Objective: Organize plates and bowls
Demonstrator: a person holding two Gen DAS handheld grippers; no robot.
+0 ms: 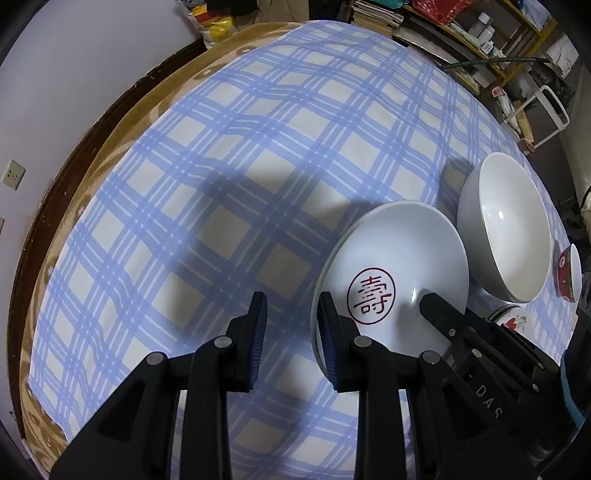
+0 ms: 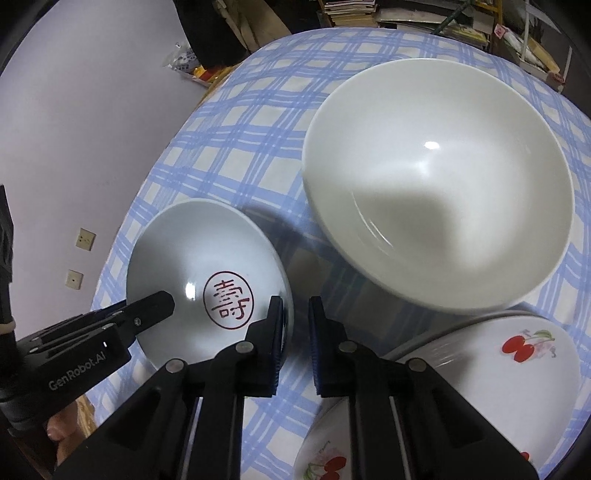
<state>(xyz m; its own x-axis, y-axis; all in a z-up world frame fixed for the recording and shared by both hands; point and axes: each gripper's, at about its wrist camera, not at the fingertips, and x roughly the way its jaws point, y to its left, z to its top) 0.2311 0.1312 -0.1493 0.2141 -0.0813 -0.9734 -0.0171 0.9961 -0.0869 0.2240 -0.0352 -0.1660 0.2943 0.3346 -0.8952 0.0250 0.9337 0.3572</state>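
Seal-marked bowl [image 2: 207,266] sitting on checked counter [image 1: 221,166]; left claw [image 1: 293,332] gaping, right claw [image 2: 295,343] standing apart, both gripping nothing.

Left cam sits low over the blue check tablecloth [image 1: 229,155], looking far across it to the shelves [image 1: 480,33]. Right cam is close, looking down. Both see the stamped dish [image 1: 399,266] [image 2: 207,266] & big white bowl [image 1: 506,229] [image 2: 436,184], from opposite sides.
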